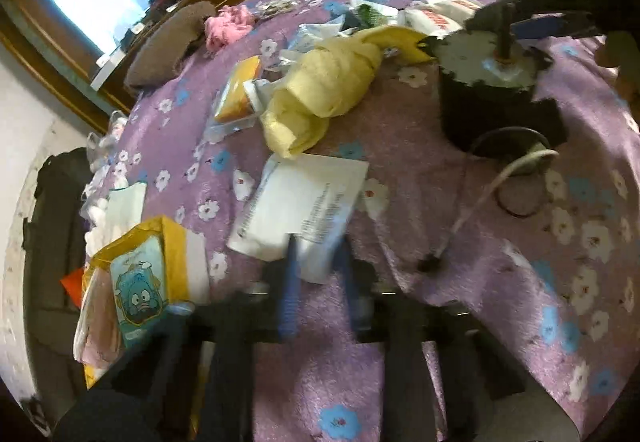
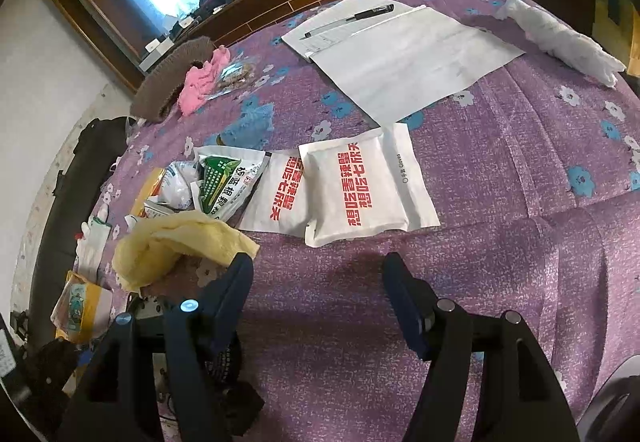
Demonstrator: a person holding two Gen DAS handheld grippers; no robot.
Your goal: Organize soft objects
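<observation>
A knotted yellow cloth lies mid-table on the purple flowered cover. Its end touches the left finger of my right gripper, which stands open over bare cover with nothing between its fingers. In the left wrist view, my left gripper is blurred and looks shut on the near corner of a white printed packet. A pink cloth and a brown knitted hat rest at the far left edge. A rolled white cloth lies at the far right.
Two white pouches with red print and a green packet lie beyond the right gripper. Papers with a pen are farther back. A black device with a white cable sits right; a yellow cartoon bag hangs at the left edge.
</observation>
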